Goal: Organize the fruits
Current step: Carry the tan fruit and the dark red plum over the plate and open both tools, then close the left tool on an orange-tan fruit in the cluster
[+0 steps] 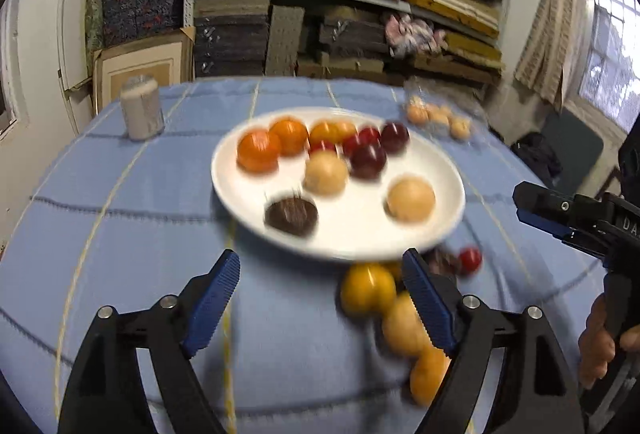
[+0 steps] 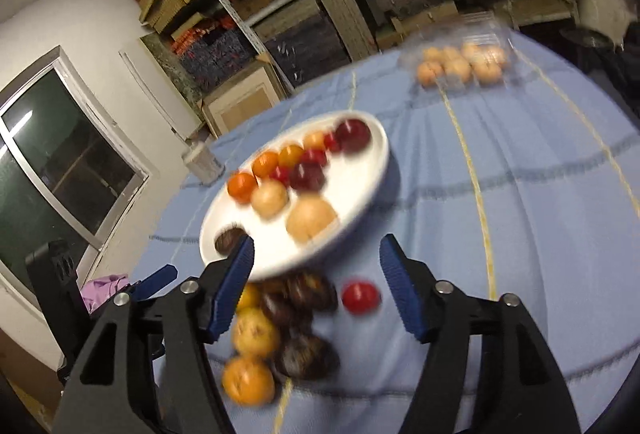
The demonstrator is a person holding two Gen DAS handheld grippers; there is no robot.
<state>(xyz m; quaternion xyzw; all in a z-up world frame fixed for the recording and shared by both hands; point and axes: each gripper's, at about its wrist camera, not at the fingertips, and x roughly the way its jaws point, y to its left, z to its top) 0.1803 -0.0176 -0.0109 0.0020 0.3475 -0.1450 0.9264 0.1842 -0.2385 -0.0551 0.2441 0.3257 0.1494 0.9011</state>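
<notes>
Both tools stand with their fingers apart and nothing between them: the left tool [image 1: 320,298] hovers over the near edge of the white plate [image 1: 440,234], and the right tool [image 2: 316,286] hangs above the loose heap of fruit on the worktop [image 2: 520,234].

The plate sits mid-worktop and already carries oranges [image 1: 259,150] at its far left, dark red plums [image 1: 368,160] at the far right, two pale round fruits [image 1: 411,199] and one dark brown fruit [image 1: 291,213] near the front. Just near of the plate lie the unsorted ones: yellow-orange fruits [image 2: 256,332], dark brown fruits [image 2: 306,356] and a small red fruit [image 2: 360,297] lying apart to the right.

These look light, round and smooth, so they would likely roll or slip; a grip across the widest part, gentle enough not to bruise, seems wise. The small red one is the easiest to reach cleanly.

Motion blur smears everything. The left tool's right finger hides part of the heap, and a clear pack of pale fruit [image 2: 460,68] at the far right is too blurred to identify.
</notes>
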